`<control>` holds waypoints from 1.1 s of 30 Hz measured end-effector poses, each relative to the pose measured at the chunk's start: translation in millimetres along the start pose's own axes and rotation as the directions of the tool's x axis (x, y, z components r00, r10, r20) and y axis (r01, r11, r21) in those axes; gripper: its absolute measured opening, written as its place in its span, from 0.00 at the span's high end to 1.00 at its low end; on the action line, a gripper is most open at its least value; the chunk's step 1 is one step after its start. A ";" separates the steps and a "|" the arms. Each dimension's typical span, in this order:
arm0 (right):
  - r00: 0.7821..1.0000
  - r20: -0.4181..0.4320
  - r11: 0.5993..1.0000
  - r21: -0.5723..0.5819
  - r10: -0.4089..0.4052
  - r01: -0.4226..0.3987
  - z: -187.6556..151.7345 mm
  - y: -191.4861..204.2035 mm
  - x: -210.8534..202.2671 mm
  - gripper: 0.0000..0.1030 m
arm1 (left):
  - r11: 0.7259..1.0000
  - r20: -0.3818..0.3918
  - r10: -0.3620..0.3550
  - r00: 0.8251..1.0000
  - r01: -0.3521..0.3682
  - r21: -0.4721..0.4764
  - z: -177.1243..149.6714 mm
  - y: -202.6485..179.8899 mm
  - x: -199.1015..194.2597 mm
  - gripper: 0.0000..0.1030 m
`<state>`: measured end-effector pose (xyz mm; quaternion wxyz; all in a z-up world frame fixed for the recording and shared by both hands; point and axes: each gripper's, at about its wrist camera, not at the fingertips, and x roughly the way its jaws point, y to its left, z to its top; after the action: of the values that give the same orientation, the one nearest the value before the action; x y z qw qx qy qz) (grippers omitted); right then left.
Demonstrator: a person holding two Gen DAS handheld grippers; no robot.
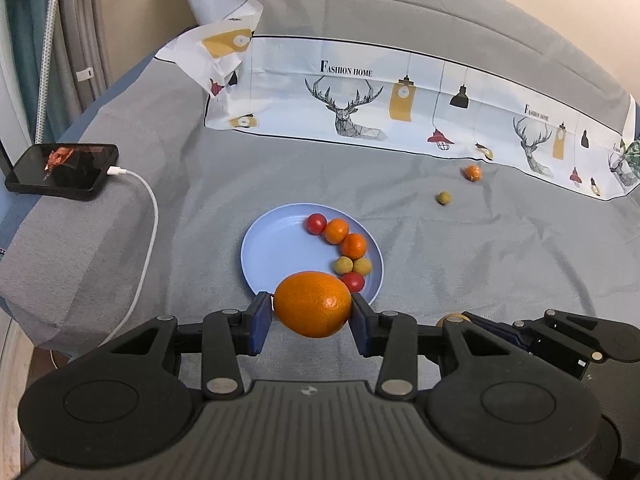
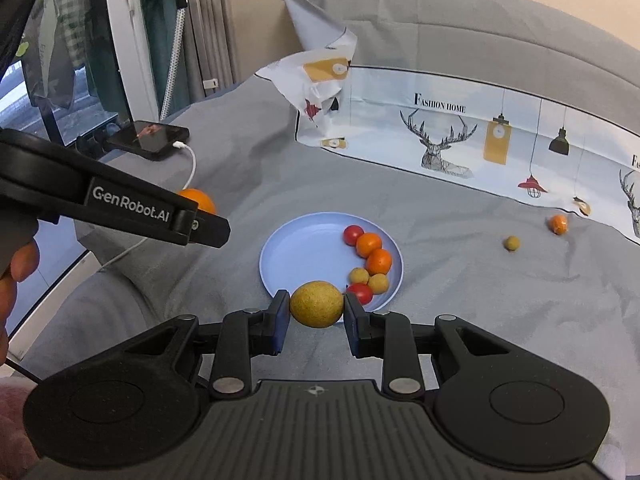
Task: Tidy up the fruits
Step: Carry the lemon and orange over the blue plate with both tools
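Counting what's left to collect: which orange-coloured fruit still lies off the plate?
The small orange fruit on the grey sheet beside the printed cloth; two others sit on the blue plate, one in the left gripper.

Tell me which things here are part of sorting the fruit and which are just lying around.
Part of the job: blue plate with six small fruits, orange in left gripper, yellow-brown fruit in right gripper, loose small orange fruit, loose yellow-brown fruit.

Lying about: phone, charging cable, printed cloth.

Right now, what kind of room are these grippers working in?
Most likely a bedroom: the blue plate sits on a grey bedsheet, a printed pillowcase lies by the padded headboard, and a charging phone rests nearby.
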<state>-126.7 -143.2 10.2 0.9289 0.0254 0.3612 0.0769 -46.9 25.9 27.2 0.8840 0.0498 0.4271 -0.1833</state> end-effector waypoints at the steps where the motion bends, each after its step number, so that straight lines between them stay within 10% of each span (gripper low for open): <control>1: 1.000 -0.007 1.000 -0.001 0.000 0.000 0.1 0.4 2.0 0.71 | 1.000 -0.002 0.002 1.000 -0.002 -0.002 0.7 1.0 2.0 0.55; 33: 0.983 -0.184 1.000 0.024 0.002 0.002 25.4 -31.1 147.8 0.71 | 0.996 -0.164 0.090 0.982 -0.086 0.031 48.1 15.7 162.0 0.55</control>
<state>1.8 -149.8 -72.8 0.8912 0.0291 0.4465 0.0745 86.3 -17.0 -68.8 0.8521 0.0942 0.4942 -0.1443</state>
